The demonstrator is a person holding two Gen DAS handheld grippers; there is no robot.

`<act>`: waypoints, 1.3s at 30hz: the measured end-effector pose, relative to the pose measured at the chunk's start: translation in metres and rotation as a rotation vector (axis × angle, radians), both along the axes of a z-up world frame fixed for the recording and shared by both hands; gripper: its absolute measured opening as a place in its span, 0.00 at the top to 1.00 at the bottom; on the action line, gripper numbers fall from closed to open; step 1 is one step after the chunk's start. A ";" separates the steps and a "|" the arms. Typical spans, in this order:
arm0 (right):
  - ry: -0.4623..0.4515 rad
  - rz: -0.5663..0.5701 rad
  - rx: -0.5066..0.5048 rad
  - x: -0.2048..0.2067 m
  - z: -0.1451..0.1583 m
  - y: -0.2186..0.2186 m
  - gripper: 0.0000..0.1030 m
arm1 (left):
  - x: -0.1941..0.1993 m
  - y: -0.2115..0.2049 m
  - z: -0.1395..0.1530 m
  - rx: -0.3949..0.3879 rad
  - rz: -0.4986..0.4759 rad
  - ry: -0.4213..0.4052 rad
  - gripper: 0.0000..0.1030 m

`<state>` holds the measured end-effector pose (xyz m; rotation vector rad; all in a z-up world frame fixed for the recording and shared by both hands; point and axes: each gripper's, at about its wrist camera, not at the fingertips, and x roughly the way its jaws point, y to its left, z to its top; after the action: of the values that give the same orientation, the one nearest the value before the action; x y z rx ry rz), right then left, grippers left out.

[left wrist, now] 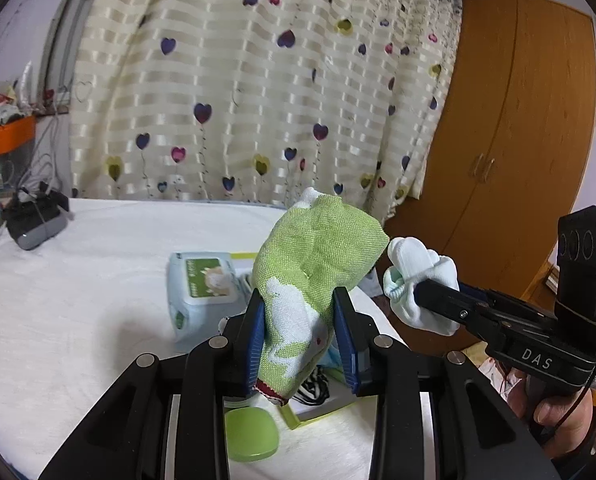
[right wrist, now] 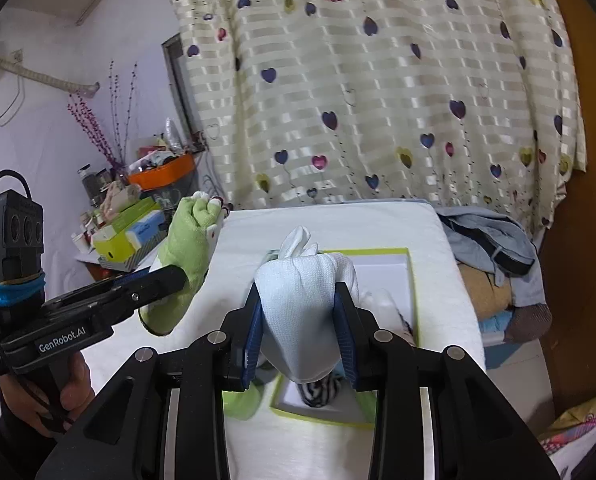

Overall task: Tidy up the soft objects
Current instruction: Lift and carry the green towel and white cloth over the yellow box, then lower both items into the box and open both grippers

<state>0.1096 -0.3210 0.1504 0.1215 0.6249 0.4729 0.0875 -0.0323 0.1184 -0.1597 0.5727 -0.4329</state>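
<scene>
Green sock [left wrist: 318, 264] with white pattern, bunched, held aloft at left; white sock [right wrist: 304, 304], bunched, aloft at right, above the bed.

My claws work over a bed spread with a white towel-like cover [right wrist: 338, 224]. Near me on it lies a shallow white tray with a lime-green rim [right wrist: 412, 276]; a black-and-white striped soft item [right wrist: 318, 390] sits in its near end. Just left of the tray, at the near edge, lies a flat lime-green lid [left wrist: 252, 434]. Farther off on the left lies a pale blue pack of wet wipes [left wrist: 202, 284], close by the tray. Well apart, at the far left corner, rests a dark grey device with cables [left wrist: 36, 220]. On the far right edge lies a heap of grey-blue clothing [right wrist: 494, 240].
</scene>
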 end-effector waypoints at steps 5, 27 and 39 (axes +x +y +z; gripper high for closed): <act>0.040 -0.016 -0.005 0.009 -0.016 -0.009 0.67 | 0.010 -0.019 -0.015 0.012 -0.033 0.040 0.70; 0.196 0.039 -0.025 0.040 -0.085 -0.017 0.67 | 0.065 -0.062 -0.071 0.069 -0.062 0.202 0.70; 0.233 0.087 -0.059 0.052 -0.106 -0.005 0.67 | 0.105 -0.078 -0.091 0.121 -0.072 0.277 0.70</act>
<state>0.1614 -0.3259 0.0441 0.0940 0.8749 0.5283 0.1927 -0.1103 0.0274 -0.0835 0.8768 -0.4472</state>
